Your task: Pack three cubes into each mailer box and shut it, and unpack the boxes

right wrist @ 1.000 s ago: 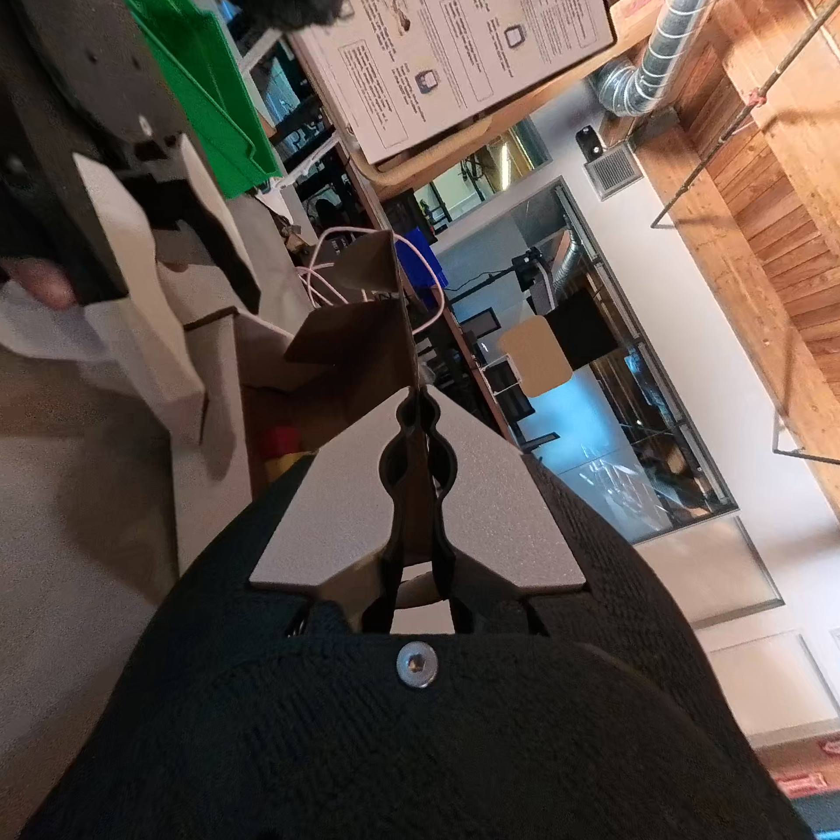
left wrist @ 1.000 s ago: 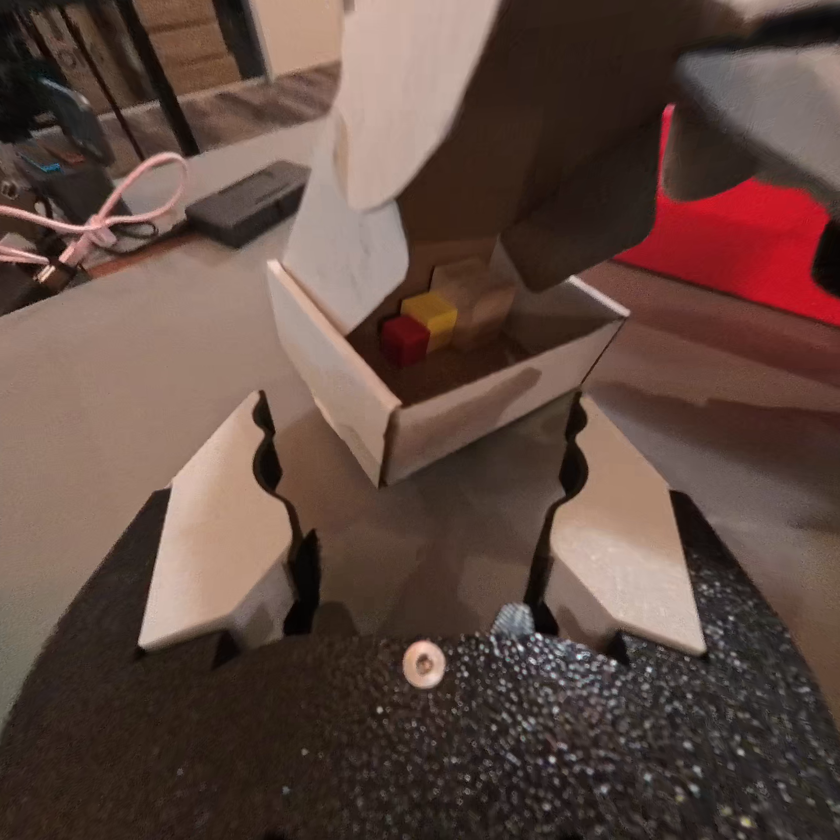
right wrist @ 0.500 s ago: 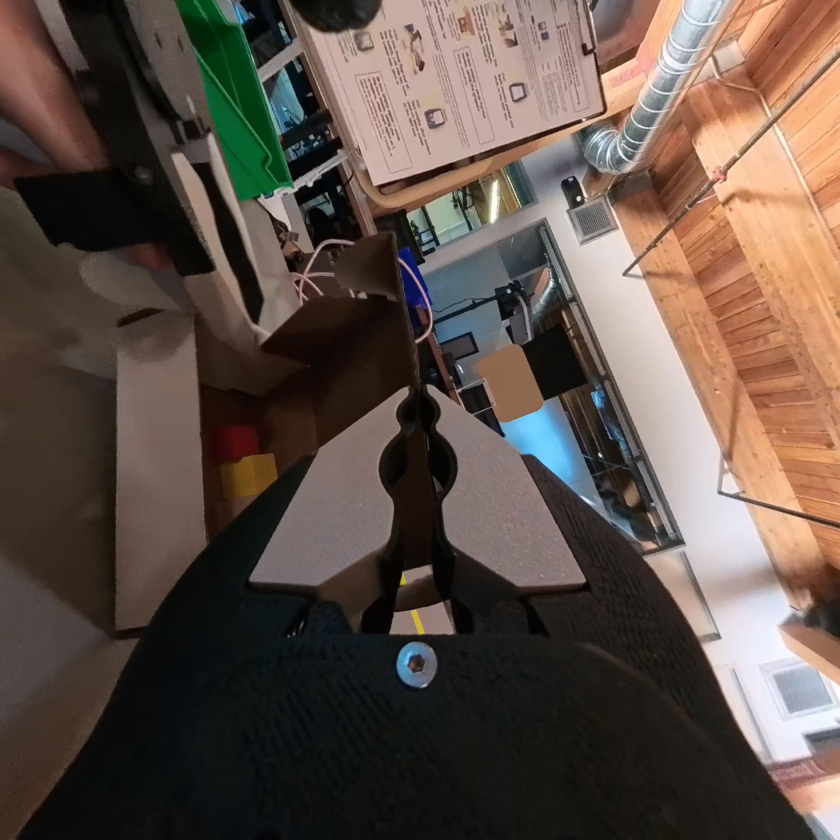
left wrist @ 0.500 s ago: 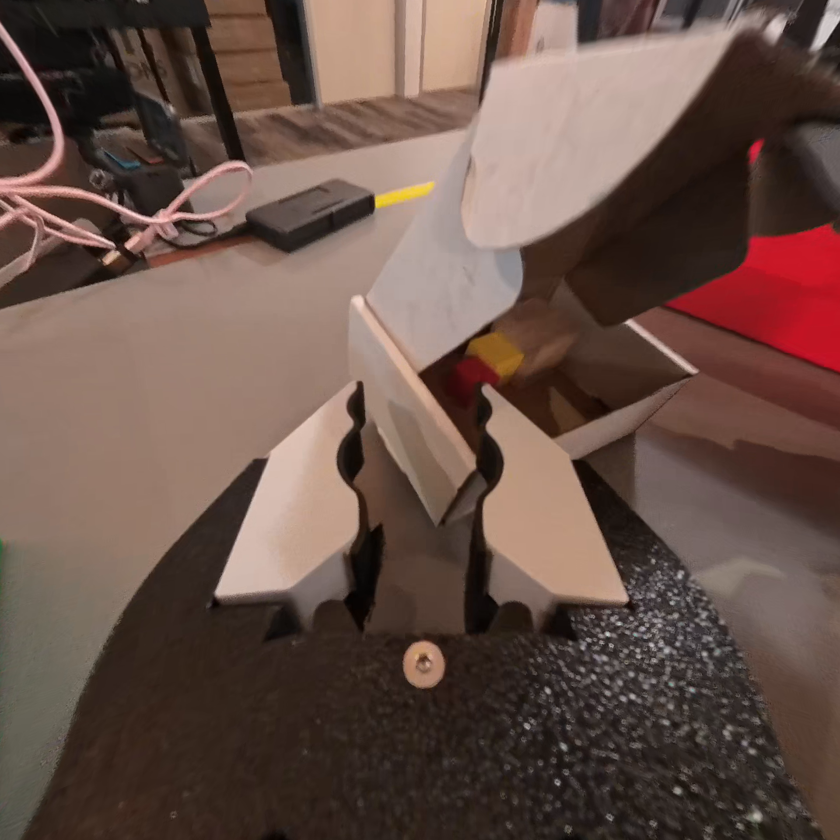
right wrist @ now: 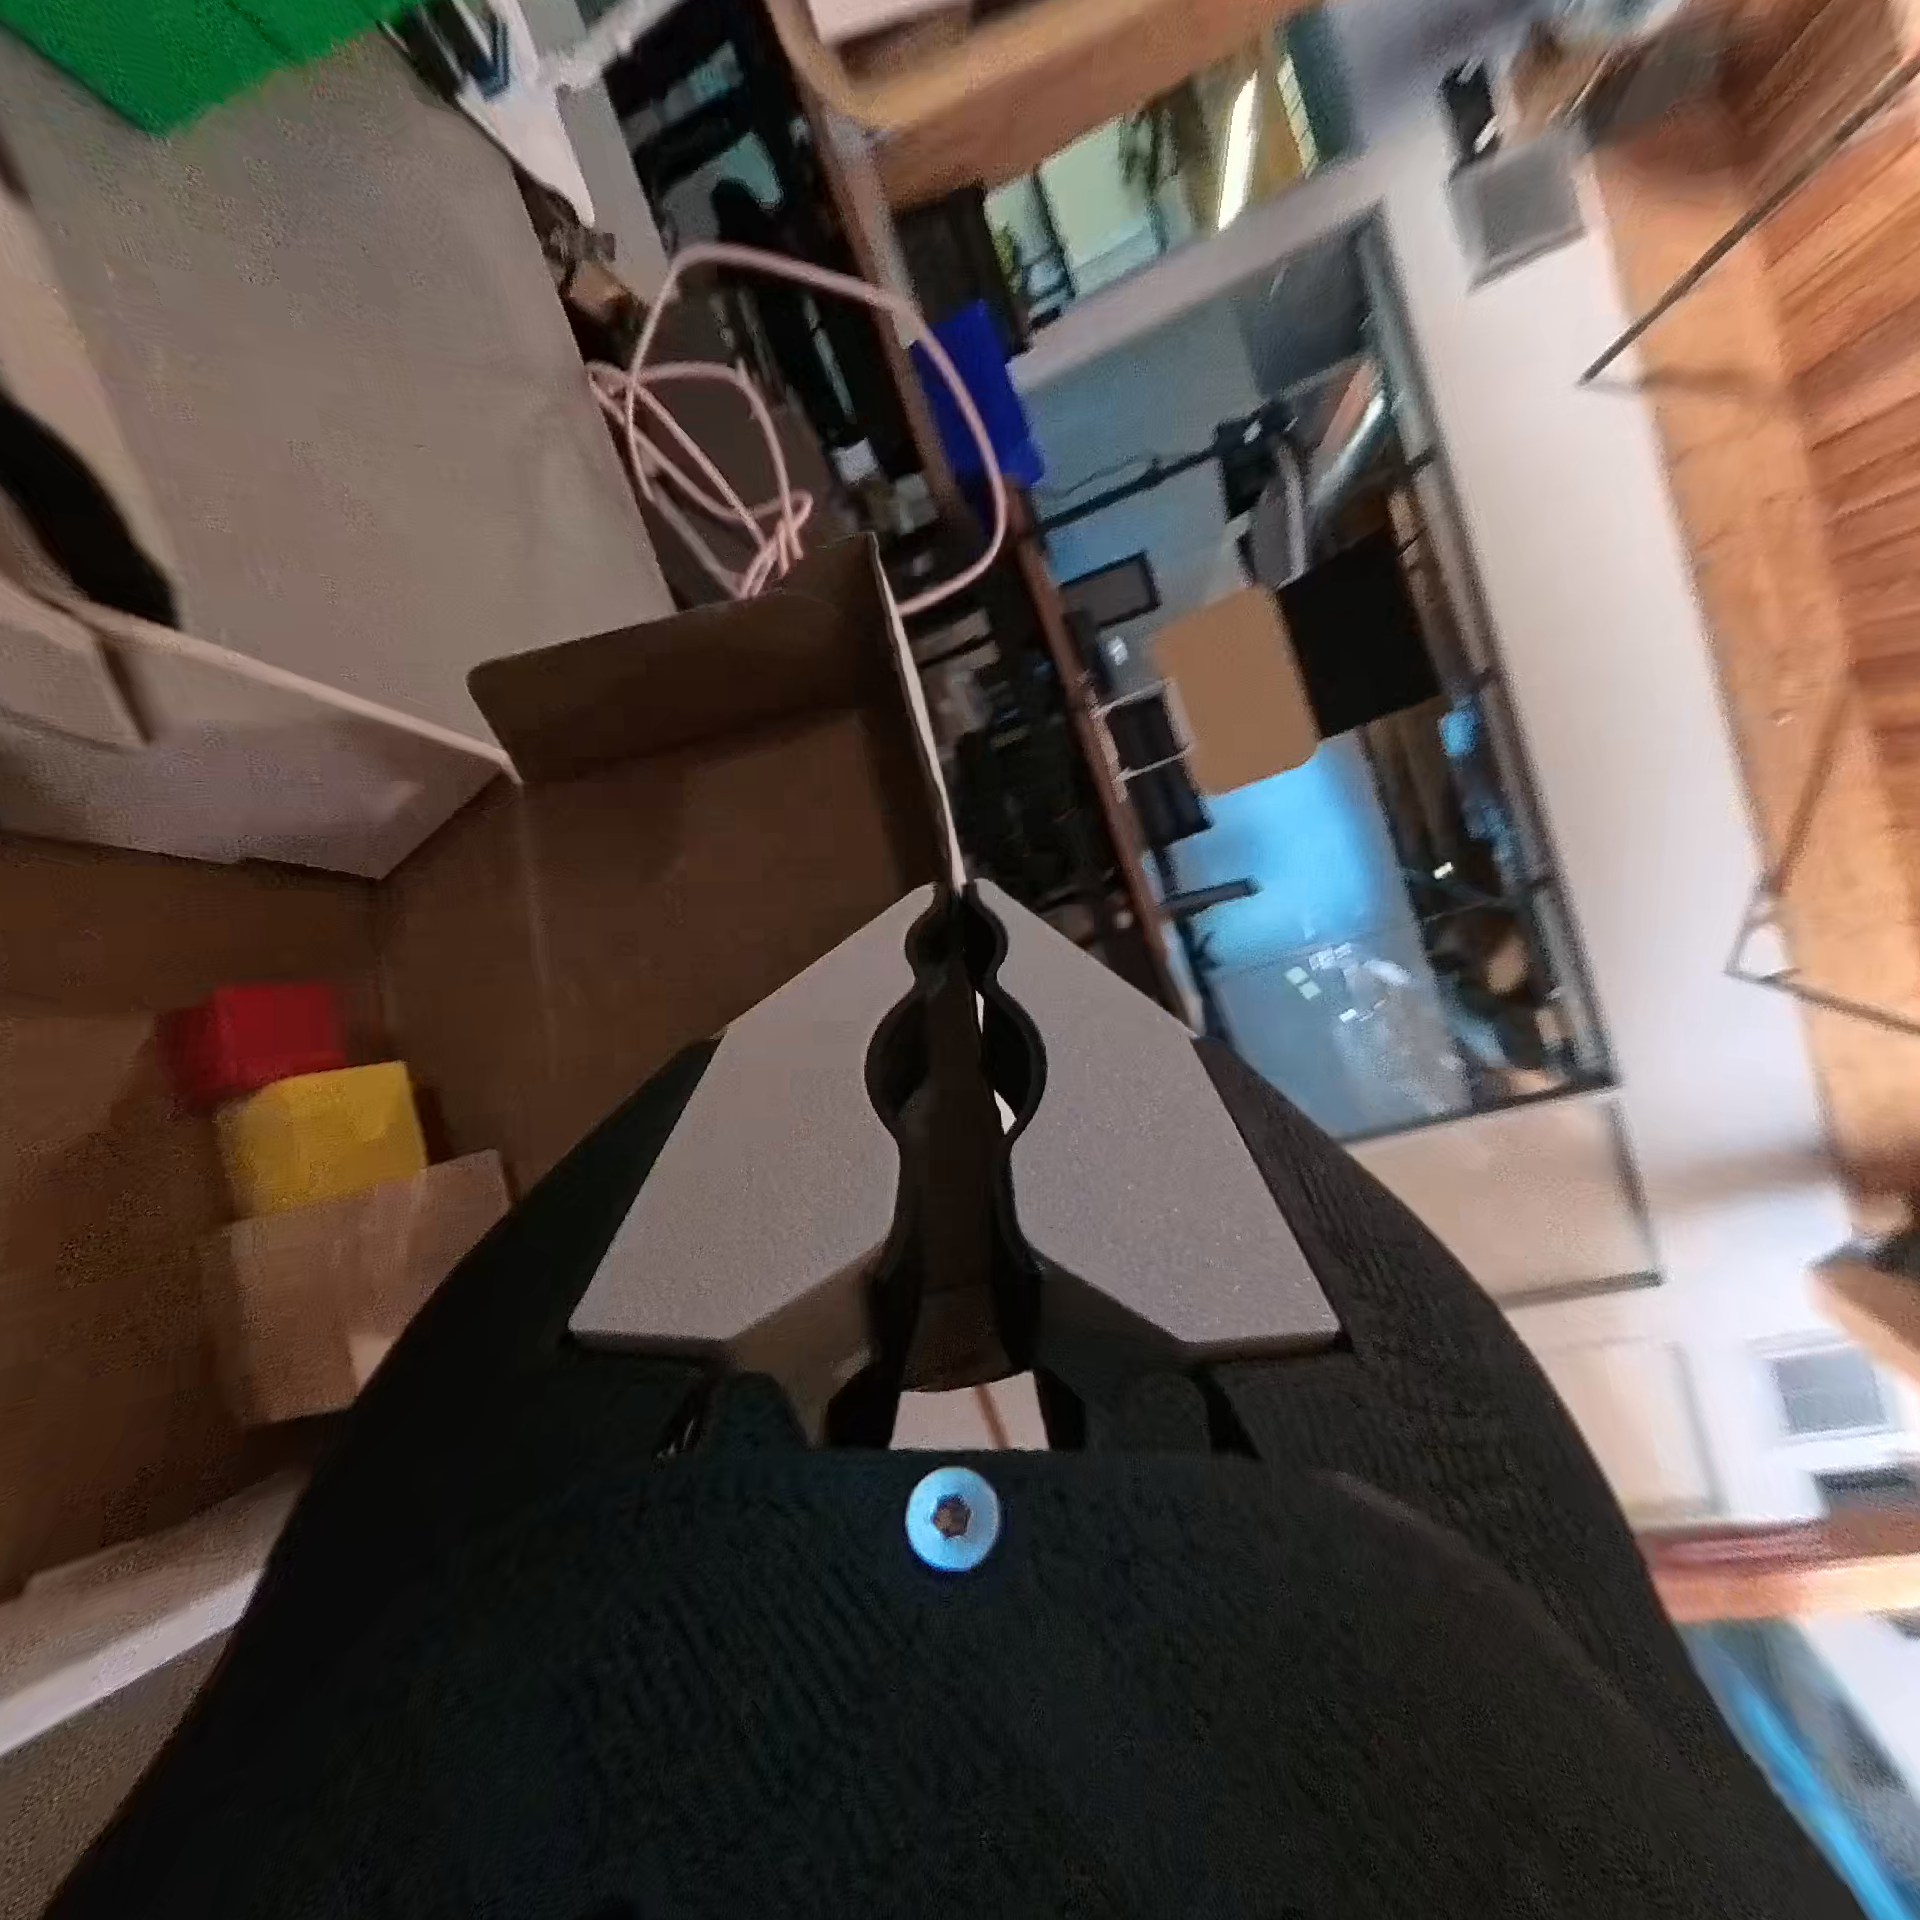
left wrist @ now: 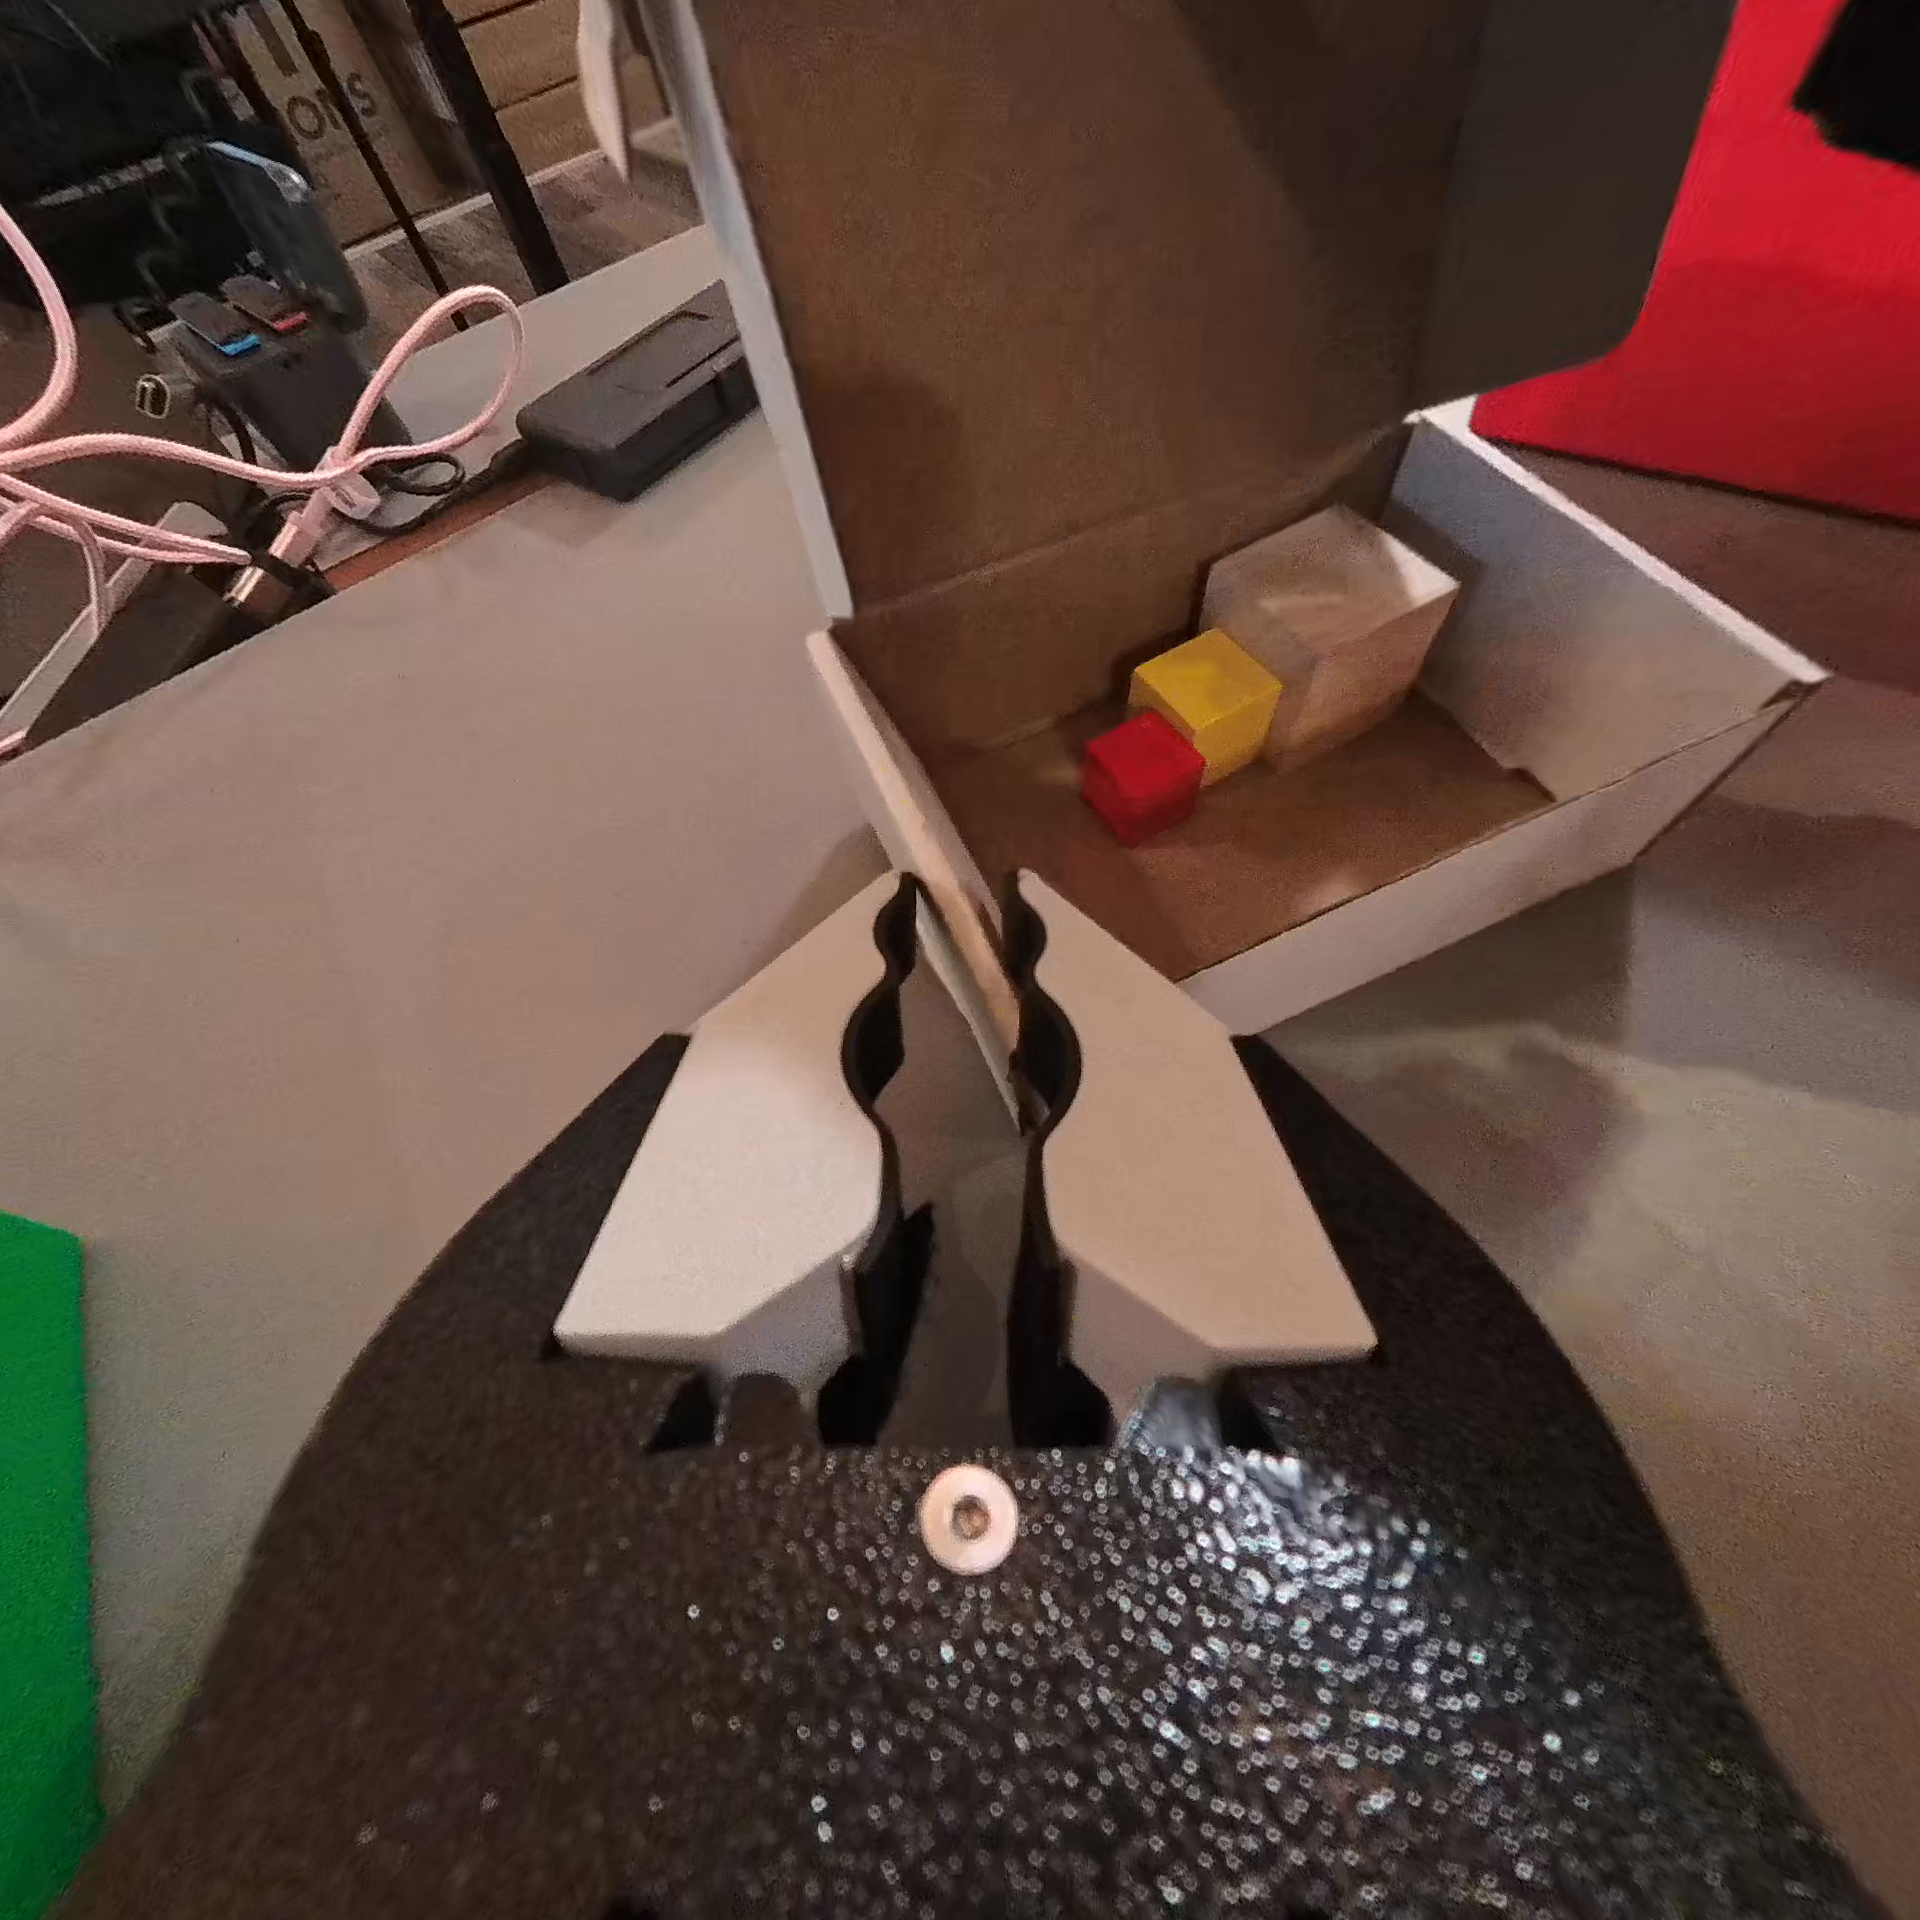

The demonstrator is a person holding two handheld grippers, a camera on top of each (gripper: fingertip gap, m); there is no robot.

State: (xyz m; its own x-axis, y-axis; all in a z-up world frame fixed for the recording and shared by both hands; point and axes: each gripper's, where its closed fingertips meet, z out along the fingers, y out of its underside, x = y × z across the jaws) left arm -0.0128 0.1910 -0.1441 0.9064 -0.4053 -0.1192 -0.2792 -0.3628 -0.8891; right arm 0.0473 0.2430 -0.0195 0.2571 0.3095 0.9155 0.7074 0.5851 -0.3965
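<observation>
Since a second ago, the left gripper has been narrowing from wide open, and its jaws are now sitting close on the side wall of 1 white mailer box on the grey table; whether both pads are pressing is hard to tell. The right gripper is staying clamped on the raised lid, whose top is cut off in the left view. Inside are lying 3 cubes in a row: 1 wooden cube, 1 yellow cube, 1 red cube. 1 pink cable is looping behind.
</observation>
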